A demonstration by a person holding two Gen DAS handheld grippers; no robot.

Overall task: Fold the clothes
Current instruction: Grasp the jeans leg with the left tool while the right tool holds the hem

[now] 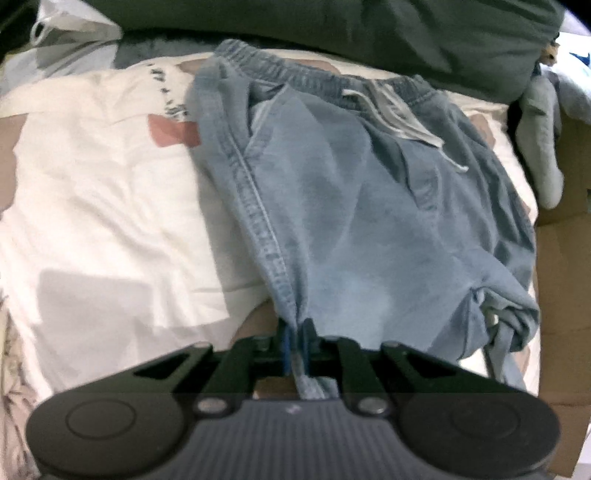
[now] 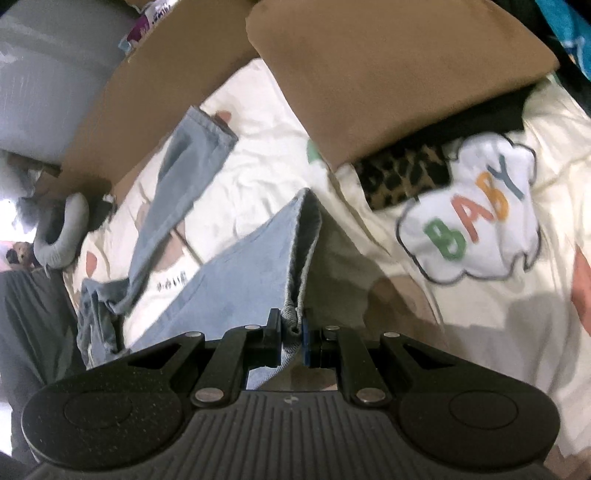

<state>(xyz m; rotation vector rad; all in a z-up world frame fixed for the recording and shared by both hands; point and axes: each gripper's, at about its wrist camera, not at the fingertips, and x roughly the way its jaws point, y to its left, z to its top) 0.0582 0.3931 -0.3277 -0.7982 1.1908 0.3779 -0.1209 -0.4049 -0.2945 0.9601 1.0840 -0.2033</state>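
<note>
Light blue denim pants (image 1: 351, 206) with an elastic waistband and a white drawstring (image 1: 402, 118) lie on a cream printed bedsheet (image 1: 103, 177). My left gripper (image 1: 295, 332) is shut on the pants' side seam near the camera, the cloth pulled taut toward the waistband. In the right wrist view, my right gripper (image 2: 291, 328) is shut on the hem of one pant leg (image 2: 258, 266), lifted off the sheet. The other leg (image 2: 177, 184) lies loose on the sheet, stretching away to the upper left.
A dark green pillow (image 1: 332, 29) lies behind the waistband. Brown cardboard (image 2: 369, 66) and a second cardboard sheet (image 2: 155, 96) stand beyond the legs. A leopard-print item (image 2: 402, 177) lies by a "BABY" cloud print (image 2: 476, 218). A grey sock (image 1: 543, 147) hangs at the right.
</note>
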